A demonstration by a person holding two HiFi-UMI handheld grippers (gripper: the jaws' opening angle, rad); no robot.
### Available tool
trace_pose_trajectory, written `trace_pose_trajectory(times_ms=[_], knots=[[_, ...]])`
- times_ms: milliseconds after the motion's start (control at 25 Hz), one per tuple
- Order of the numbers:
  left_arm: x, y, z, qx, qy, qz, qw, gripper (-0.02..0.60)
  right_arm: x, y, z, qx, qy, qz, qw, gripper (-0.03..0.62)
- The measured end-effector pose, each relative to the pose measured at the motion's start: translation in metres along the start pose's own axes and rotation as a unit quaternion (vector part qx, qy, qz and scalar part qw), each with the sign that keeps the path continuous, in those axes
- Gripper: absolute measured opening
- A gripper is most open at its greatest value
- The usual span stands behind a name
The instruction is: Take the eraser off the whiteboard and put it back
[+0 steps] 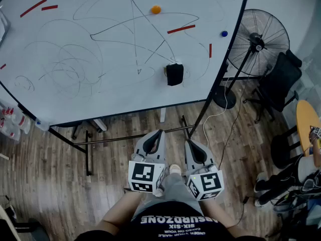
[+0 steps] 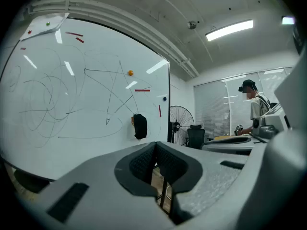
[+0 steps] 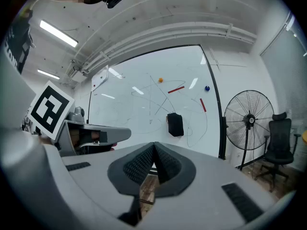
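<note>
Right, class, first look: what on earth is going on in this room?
A person stands facing a scribbled-on whiteboard, holding the left gripper and the right gripper low in front of the body. Both are shut with nothing in them, and both point toward the board from well short of it. The black eraser sits stuck on the board, and nothing is touching it.

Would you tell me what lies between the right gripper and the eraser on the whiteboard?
In the head view, only wood floor, the stand's crossbar and bare whiteboard separate the right gripper from the eraser.
</note>
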State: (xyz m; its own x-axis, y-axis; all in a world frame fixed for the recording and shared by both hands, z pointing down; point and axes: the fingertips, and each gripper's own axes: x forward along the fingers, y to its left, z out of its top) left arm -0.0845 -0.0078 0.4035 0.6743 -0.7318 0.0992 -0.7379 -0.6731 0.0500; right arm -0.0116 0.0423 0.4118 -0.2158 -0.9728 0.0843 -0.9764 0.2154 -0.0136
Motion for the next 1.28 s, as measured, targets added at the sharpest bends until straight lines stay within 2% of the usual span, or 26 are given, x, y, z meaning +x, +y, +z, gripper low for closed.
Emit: trace_pose_trajectory(times_ms=[440, 760, 1120, 1280], knots=[[0.028, -0.011, 0.002, 0.004, 0.013, 0.004, 0.9999, 0.008, 0.009, -0.028, -0.002, 0.012, 0.0, -0.003, 1.0, -0.002], [0.05, -0.003, 0.008, 0.009, 0.014, 0.018, 0.9997, 0.012, 0.027, -0.044, -0.004, 0.022, 0.006, 0.001, 1.0, -0.002], [0.075, 0.007, 0.024, 0.008, -0.001, 0.042, 0.9991, 0.197, 0.039, -0.057, -0.008, 0.021, 0.017, 0.011, 1.0, -0.002], [0.085, 0.009, 0.03, 0.01, -0.006, 0.048, 0.9988, 0.23, 0.045, -0.063, -0.01, 0.02, 0.019, 0.014, 1.0, -0.002]])
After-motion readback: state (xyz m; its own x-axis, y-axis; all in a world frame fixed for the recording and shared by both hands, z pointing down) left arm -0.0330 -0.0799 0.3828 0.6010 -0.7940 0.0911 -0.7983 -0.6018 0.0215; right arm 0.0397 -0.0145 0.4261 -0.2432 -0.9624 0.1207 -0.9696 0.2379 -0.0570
